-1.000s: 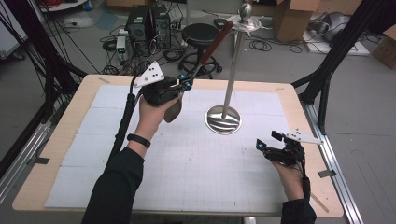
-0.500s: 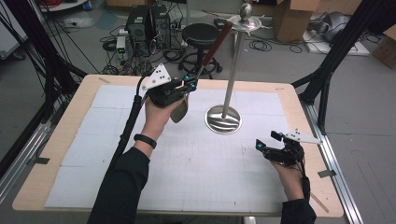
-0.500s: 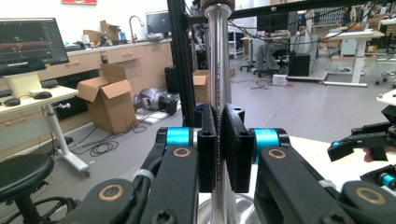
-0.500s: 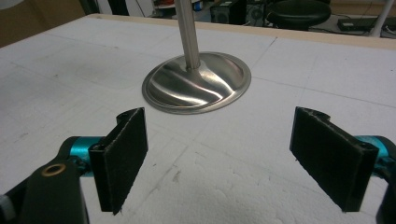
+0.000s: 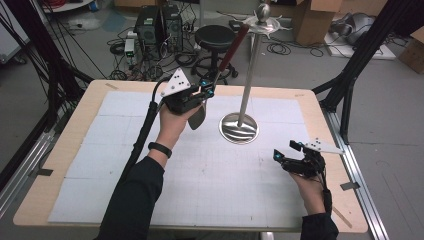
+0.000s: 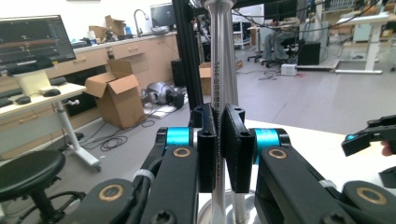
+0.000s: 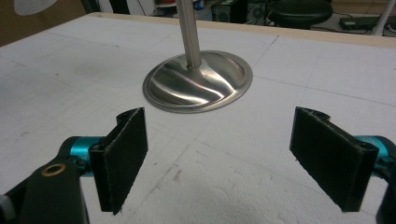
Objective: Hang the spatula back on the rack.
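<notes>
The left tongs [image 5: 206, 91] are raised over the far half of the desk [image 5: 65, 150], just left of the metal stand [image 5: 248, 75], and they are clamped on a red-handled utensil [image 5: 227, 50]. The utensil is tilted. Its dark red handle slants up and to the right towards the hooked top of the stand, while its grey metal head hangs below the tongs, above the white mat [image 5: 200, 190] and just left of the stand's round base. In the left gripper view, the left tongs [image 6: 219, 140] have their two black pads drawn almost together, with the utensil's thin shiny shaft [image 6: 214, 84] pinched between them. The stand's pole rises close behind it. Whether the handle's tip touches the hooks cannot be told. The right tongs [image 5: 300, 159] are held low over the near right part of the desk, well apart from the utensil and on the near right side of the stand's base. In the right gripper view, the right tongs [image 7: 219, 154] are spread wide with nothing between the pads. The bare mat lies beneath them and the polished base of the stand [image 7: 196, 81] is straight ahead.
</notes>
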